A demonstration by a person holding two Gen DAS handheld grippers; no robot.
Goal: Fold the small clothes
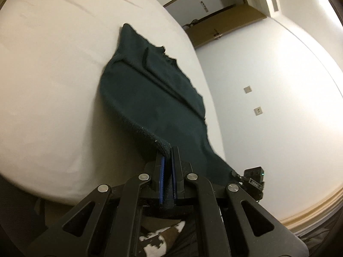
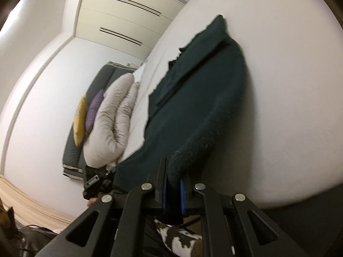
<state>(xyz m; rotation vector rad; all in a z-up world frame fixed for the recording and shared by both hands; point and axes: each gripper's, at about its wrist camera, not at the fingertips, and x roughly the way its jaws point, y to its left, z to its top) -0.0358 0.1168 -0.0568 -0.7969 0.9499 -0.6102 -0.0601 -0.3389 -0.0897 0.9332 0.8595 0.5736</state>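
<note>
A dark green knit garment (image 1: 154, 90) stretches from the white bed (image 1: 53, 85) up to both grippers. My left gripper (image 1: 168, 150) is shut on one near corner of it, the cloth pinched between the blue pads. In the right wrist view the same garment (image 2: 199, 98) rises off the bed (image 2: 289, 85) to my right gripper (image 2: 173, 171), which is shut on the other near corner. The far end of the cloth lies on the sheet; the near edge hangs lifted between the two grippers. Each gripper shows at the edge of the other's view.
Grey, purple and yellow pillows (image 2: 111, 115) lean on a dark headboard at the bed's left end. A brown door (image 1: 225, 27) and wall sockets (image 1: 247, 89) lie beyond the bed's right side. White wardrobe fronts (image 2: 128, 17) stand behind. Patterned fabric (image 1: 154, 242) lies below the grippers.
</note>
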